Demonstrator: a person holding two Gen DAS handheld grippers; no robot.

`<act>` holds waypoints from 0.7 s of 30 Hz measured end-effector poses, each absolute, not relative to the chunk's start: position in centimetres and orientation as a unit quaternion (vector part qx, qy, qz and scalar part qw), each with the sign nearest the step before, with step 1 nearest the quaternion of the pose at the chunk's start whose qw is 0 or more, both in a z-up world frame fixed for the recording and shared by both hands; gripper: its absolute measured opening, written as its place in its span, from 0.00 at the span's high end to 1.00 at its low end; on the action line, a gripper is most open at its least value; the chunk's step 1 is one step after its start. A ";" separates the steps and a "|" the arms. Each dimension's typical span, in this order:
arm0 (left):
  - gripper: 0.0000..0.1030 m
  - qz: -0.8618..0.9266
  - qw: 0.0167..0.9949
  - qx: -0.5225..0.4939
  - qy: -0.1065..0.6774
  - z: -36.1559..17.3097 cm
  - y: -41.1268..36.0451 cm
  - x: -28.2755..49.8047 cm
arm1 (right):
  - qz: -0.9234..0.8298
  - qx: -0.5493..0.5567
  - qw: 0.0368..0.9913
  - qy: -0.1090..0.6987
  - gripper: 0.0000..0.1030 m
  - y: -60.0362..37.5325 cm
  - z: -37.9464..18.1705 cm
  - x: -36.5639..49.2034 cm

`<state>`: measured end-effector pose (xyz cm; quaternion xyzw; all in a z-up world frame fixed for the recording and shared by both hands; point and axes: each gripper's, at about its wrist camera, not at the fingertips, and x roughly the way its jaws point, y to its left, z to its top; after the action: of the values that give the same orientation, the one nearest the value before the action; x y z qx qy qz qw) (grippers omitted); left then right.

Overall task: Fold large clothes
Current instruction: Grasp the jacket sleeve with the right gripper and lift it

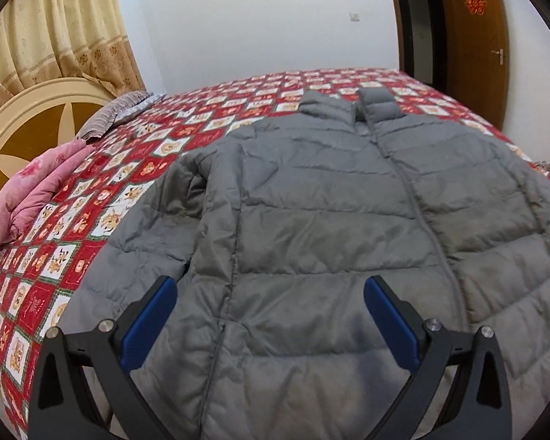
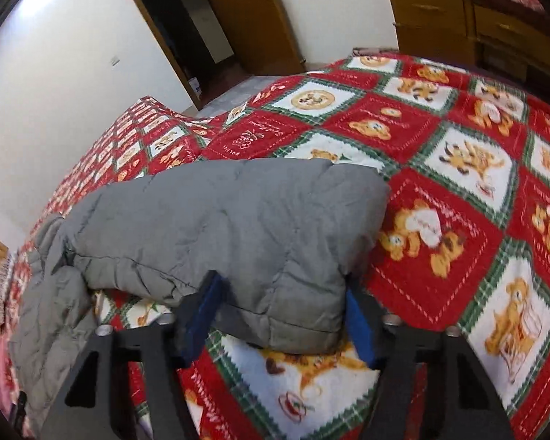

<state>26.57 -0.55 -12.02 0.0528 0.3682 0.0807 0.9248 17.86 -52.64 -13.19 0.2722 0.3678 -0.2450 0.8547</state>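
Note:
A grey puffer jacket [image 1: 330, 220] lies face up on the bed, collar far from me, zipper running down its middle. My left gripper [image 1: 269, 289] is open and empty, hovering over the jacket's lower left front. In the right wrist view one grey sleeve [image 2: 238, 227] is lifted off the bedspread. My right gripper [image 2: 280, 293] sits at the sleeve's cuff end, its blue pads [image 2: 201, 315] on either side of the fabric, still wide apart.
The bed has a red patchwork bedspread [image 1: 135, 168] with bear pictures. A pink folded quilt [image 1: 36, 198] and the headboard [image 1: 29, 124] are at the left. A wooden door [image 1: 473, 36] and a wooden dresser [image 2: 458, 22] stand beyond the bed.

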 end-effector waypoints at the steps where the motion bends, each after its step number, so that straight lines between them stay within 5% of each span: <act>1: 0.00 0.085 0.924 0.052 0.370 -12.1 -0.3 27.0 | -0.246 0.264 0.856 0.371 0.64 -52.6 -13.3 18.1; 7: 0.00 0.101 0.920 0.028 0.378 -12.1 1.8 29.3 | -0.236 0.252 0.865 0.366 0.81 -52.8 -12.9 19.4; 21: 0.00 0.117 0.904 -0.007 0.411 -12.7 6.9 29.9 | -0.153 0.077 0.941 0.290 0.86 -41.9 -5.2 25.5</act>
<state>29.92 6.89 -12.68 -0.0075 0.4114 0.1165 0.9040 25.53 -41.92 -5.20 0.0774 0.2905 -0.1534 0.9413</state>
